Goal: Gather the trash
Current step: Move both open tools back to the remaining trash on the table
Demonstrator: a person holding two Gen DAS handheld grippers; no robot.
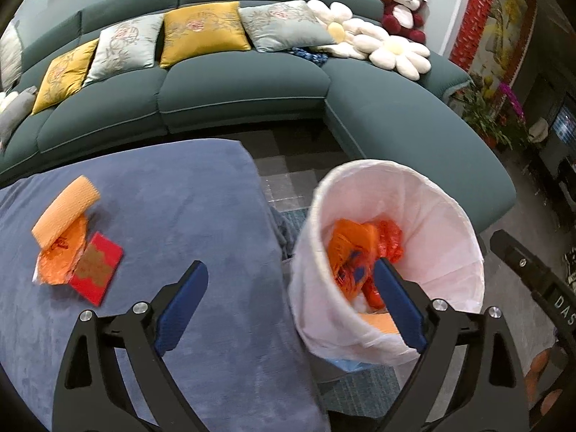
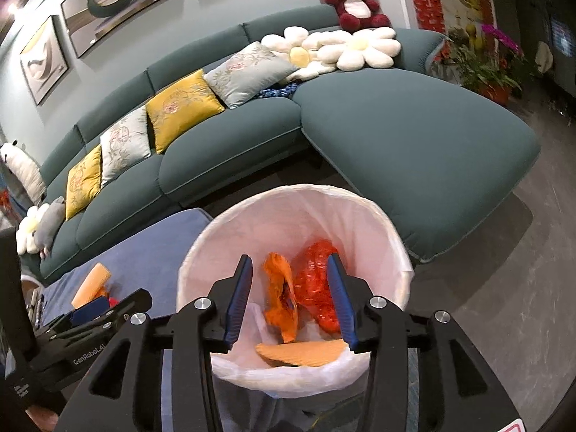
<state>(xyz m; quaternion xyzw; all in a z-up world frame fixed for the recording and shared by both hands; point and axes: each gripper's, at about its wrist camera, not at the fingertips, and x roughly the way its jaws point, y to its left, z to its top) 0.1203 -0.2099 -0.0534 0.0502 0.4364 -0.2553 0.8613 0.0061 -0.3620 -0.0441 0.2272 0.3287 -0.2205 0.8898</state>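
Trash bin (image 2: 392, 248) – orange wrappers (image 2: 284, 295), foam piece (image 2: 302, 354)

left hand-held gripper (image 1: 291, 280) spread wide; right hand-held gripper (image 2: 291, 270) agape

Bin (image 1: 392, 252) stands right of table (image 1: 144, 198), sofa (image 1: 244, 82) behind.
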